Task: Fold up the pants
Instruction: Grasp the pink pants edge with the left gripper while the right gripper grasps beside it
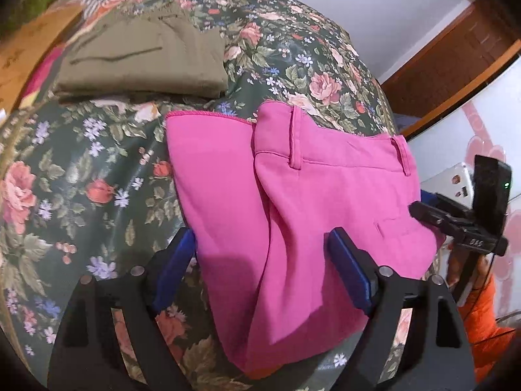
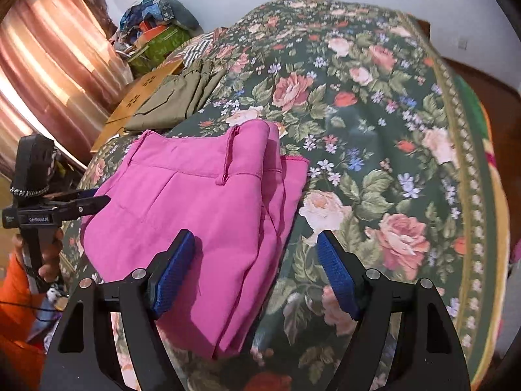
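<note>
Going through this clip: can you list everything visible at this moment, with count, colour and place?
pink pants: one, bright pink, folded, lying on the bedspread, waistband away from the cameras.
olive pants: one, olive green, folded, further back on the bed.
bedspread: one, dark green with pink roses, covering the bed.
curtain: one, coppery pink, at the far left of the right wrist view.
pile of clutter: blue, green and orange items, behind the bed.
wooden door frame: one, brown, against the wall.
left gripper: black with blue pads, open, over the pink pants' near edge.
right gripper: black with blue pads, open, over the pink pants.
</note>
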Demonstrator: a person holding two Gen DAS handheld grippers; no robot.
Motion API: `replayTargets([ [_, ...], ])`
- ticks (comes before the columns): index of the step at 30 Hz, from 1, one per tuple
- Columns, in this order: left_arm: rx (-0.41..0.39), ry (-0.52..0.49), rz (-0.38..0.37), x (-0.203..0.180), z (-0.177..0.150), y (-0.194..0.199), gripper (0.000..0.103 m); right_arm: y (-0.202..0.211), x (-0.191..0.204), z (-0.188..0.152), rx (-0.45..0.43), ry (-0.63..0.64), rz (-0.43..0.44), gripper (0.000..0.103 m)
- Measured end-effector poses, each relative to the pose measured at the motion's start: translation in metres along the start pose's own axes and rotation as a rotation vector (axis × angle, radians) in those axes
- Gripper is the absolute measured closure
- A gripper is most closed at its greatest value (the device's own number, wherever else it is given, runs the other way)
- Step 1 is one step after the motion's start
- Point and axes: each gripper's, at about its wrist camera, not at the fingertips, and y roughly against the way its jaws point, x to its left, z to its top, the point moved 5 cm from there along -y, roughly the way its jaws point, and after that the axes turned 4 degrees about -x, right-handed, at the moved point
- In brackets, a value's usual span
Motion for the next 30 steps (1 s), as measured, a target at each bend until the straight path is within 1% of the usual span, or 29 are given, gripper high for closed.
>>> replayTargets([
  [5, 0.009, -0.001, -0.009, -0.003, 0.006, -0.012, 0.018, -0.012, -0.002, 0.002, 0.005, -0.018, 0.037, 0.02],
  [8, 0.016, 0.002, -0.025, -0.004, 0.009, -0.016, 0.02, -0.014, 0.0, 0.003, 0.001, -0.011, 0.054, 0.02],
  [12, 0.02, 0.006, -0.05, -0.007, 0.012, -0.018, 0.03, -0.017, 0.002, 0.004, 0.009, -0.006, 0.084, 0.025],
  [13, 0.019, 0.002, -0.054, -0.008, 0.013, -0.017, 0.033, -0.018, 0.003, 0.005, 0.008, -0.004, 0.09, 0.03],
  [14, 0.017, -0.003, -0.054, -0.01, 0.012, -0.017, 0.034, -0.018, 0.004, 0.005, 0.004, -0.003, 0.102, 0.037],
  [15, 0.014, -0.005, -0.053, -0.01, 0.012, -0.015, 0.038, -0.017, 0.005, 0.006, 0.003, -0.004, 0.11, 0.04],
  [17, 0.005, 0.005, -0.045, -0.011, 0.012, -0.013, 0.044, -0.018, 0.007, 0.007, 0.004, -0.005, 0.123, 0.05],
  [18, 0.0, 0.006, -0.044, -0.011, 0.012, -0.012, 0.049, -0.017, 0.008, 0.008, 0.001, -0.003, 0.124, 0.051],
  [19, -0.004, 0.006, -0.045, -0.011, 0.013, -0.011, 0.054, -0.017, 0.008, 0.008, -0.003, -0.002, 0.124, 0.055],
  [21, -0.012, 0.002, -0.056, -0.014, 0.013, -0.006, 0.061, -0.015, 0.008, 0.009, -0.012, -0.006, 0.121, 0.063],
  [23, -0.026, -0.021, -0.047, -0.018, 0.014, -0.002, 0.065, -0.011, 0.006, 0.01, -0.025, -0.016, 0.126, 0.072],
  [25, -0.043, -0.051, -0.033, -0.024, 0.014, 0.003, 0.071, -0.006, 0.005, 0.013, -0.042, -0.019, 0.124, 0.076],
  [28, -0.072, -0.09, -0.025, -0.033, 0.016, 0.013, 0.073, 0.0, 0.008, 0.016, -0.067, -0.006, 0.116, 0.083],
  [30, -0.092, -0.108, -0.024, -0.038, 0.019, 0.02, 0.074, 0.005, 0.011, 0.019, -0.084, 0.01, 0.108, 0.085],
])
